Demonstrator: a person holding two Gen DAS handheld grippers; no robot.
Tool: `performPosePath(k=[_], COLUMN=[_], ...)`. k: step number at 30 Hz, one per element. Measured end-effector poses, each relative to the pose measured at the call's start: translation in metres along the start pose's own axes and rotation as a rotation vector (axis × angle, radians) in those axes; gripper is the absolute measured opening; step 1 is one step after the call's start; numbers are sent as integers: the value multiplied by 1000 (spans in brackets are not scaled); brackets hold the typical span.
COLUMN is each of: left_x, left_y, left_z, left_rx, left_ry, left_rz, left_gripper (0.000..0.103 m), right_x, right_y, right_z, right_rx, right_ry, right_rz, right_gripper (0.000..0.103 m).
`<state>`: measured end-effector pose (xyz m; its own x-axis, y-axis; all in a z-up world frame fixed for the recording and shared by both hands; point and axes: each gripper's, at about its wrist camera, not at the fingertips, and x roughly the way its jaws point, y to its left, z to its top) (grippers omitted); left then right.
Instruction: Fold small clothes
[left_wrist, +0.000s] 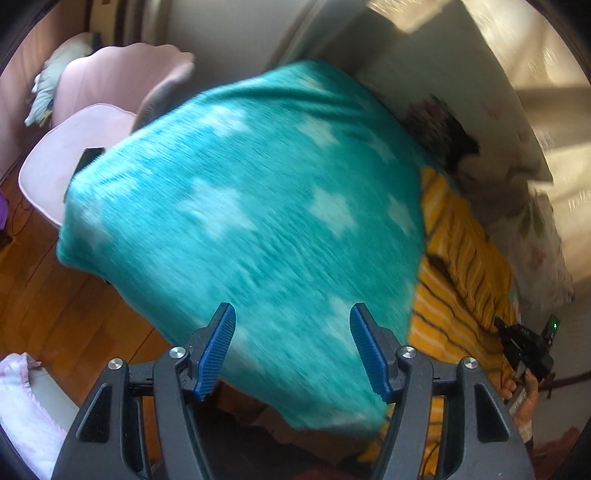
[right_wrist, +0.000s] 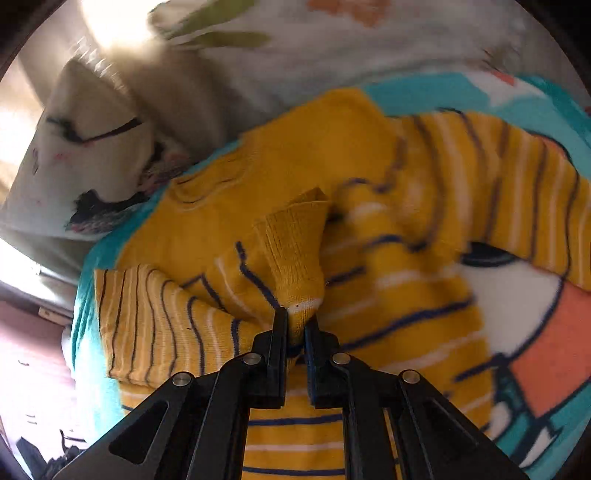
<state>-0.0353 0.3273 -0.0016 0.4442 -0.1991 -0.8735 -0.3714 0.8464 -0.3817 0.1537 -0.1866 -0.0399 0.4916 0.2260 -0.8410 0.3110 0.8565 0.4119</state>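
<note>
Now | your right gripper (right_wrist: 296, 317) pinches the striped yellow sweater (right_wrist: 332, 236) cuff, body ahead | your left gripper (left_wrist: 291, 347) gapes empty over the teal star blanket (left_wrist: 240, 206).

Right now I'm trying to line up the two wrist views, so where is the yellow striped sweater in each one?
Left wrist view: the yellow striped sweater is a strip at the right, past the edge of the teal star blanket.
Right wrist view: it fills the centre, its cuff pinched in the right gripper.
Shared landmark: the floral pillow beyond the sweater.
</note>
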Motion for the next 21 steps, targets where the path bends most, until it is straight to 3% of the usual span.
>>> performPosePath(k=[8, 13, 14, 17, 18, 21], left_x=[-4, 0, 0, 0, -1, -4], left_y=[-51, -70, -74, -86, -92, -104], left_z=[-41, -58, -61, -66, -68, -73], left_rx=[49, 58, 60, 69, 76, 88], left_ry=[20, 23, 24, 18, 13, 6], left_rz=[19, 22, 23, 20, 21, 24], left_gripper=[63, 63, 63, 63, 63, 63], right_x=[-18, -38, -43, -40, -38, -8], right_y=[-47, -65, -63, -45, -43, -25], right_z=[-28, -20, -15, 3, 6, 18], right_rx=[47, 60, 38, -29, -41, -114], right_ry=[13, -40, -59, -84, -82, -44], right_rz=[95, 126, 136, 147, 149, 83], right_gripper=[9, 10, 13, 41, 46, 45])
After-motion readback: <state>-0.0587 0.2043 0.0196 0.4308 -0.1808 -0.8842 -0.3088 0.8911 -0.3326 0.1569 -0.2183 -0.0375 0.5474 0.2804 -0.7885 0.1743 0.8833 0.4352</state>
